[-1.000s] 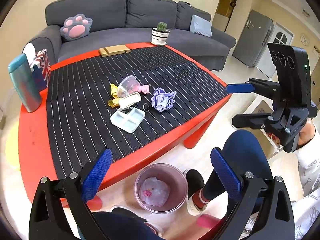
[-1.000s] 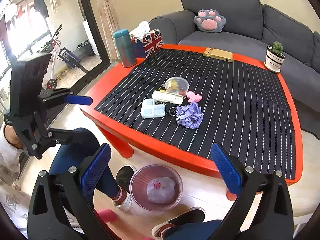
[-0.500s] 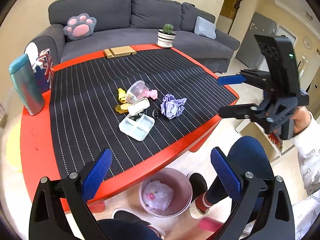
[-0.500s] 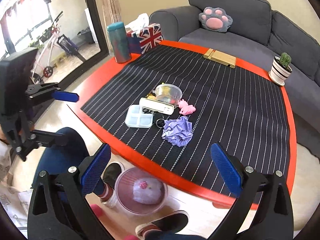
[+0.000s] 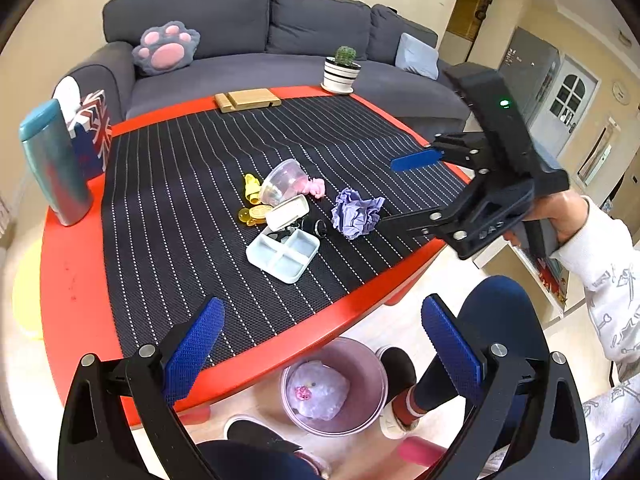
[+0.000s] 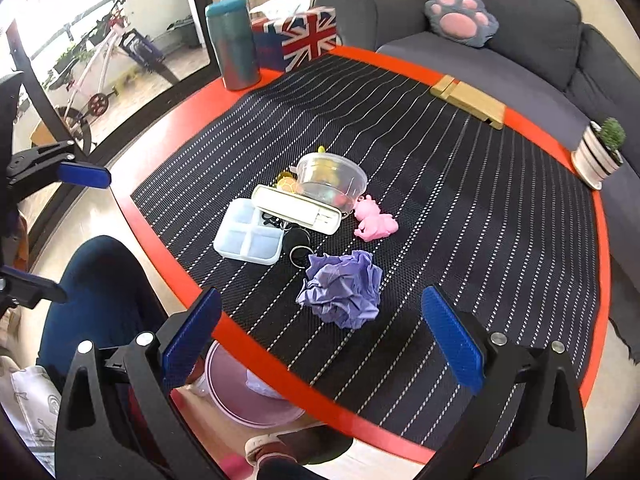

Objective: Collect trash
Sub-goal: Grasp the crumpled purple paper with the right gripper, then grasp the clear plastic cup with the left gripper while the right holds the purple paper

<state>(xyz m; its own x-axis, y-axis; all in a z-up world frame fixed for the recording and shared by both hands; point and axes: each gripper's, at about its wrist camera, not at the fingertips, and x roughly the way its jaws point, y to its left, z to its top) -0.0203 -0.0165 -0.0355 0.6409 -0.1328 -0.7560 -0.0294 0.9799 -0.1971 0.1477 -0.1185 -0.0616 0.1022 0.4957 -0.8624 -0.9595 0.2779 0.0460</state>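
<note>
A crumpled purple paper (image 5: 356, 216) (image 6: 342, 288) lies on the striped mat near the table's front edge. Behind it is a small pile: a tipped clear plastic cup (image 5: 280, 186) (image 6: 330, 180), a white case (image 6: 298, 208), a white compartment tray (image 5: 284, 254) (image 6: 248, 236), a pink pig toy (image 6: 376, 220) and yellow bits (image 5: 251, 188). A mauve bin (image 5: 336, 388) (image 6: 248, 396) with a crumpled bag inside stands on the floor under the edge. My right gripper (image 6: 320, 296) (image 5: 404, 190) is open, just short of the purple paper. My left gripper (image 5: 322, 308) (image 6: 60, 230) is open and empty above the table edge.
The red table (image 5: 72, 264) also bears a teal flask (image 5: 54, 164), a Union Jack tissue box (image 5: 94, 136), a wooden stand (image 5: 246, 101) and a potted cactus (image 5: 342, 72). A grey sofa (image 5: 240, 68) runs behind it. The person's legs and shoes flank the bin.
My right gripper has moved forward over the table edge, close to the purple paper. My left gripper has drifted slightly nearer the table. Both stayed open.
</note>
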